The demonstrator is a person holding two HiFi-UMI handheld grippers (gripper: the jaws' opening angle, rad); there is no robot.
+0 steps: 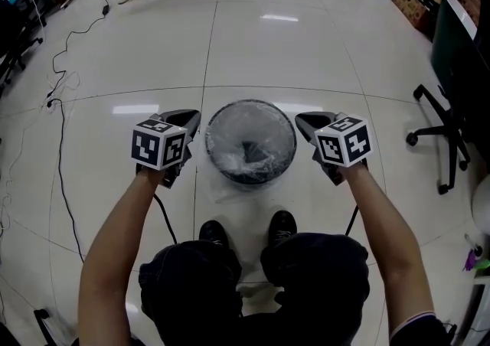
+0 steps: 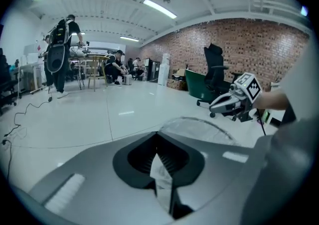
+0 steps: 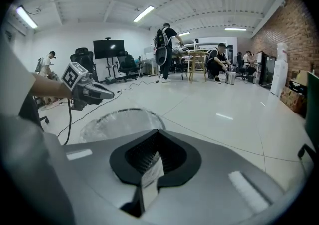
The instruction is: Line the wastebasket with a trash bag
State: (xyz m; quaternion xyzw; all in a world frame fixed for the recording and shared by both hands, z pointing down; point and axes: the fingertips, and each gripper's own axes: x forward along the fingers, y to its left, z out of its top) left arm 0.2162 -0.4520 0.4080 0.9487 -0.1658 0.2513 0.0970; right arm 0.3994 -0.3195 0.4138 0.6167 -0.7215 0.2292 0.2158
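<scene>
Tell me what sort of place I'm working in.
Probably a shared lab or workshop hall: a brick wall, wheeled office chairs, and cables trailing over the tiled floor.

left arm (image 1: 122, 237): bare forearm reaching to 12 o'clock | left gripper (image 1: 187, 119): tips toward 1 o'clock, jaws pinched on trash bag (image 2: 162, 176) film | right arm (image 1: 383, 222): same reach | right gripper (image 1: 306, 122): tips toward 11 o'clock, likewise pinching film

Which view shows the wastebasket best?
The head view: it looks down into the wastebasket, showing the whole rim and the clear bag inside. The left gripper view catches only an arc of rim beyond its jaws; the right gripper view shows more rim, at a low angle.
</scene>
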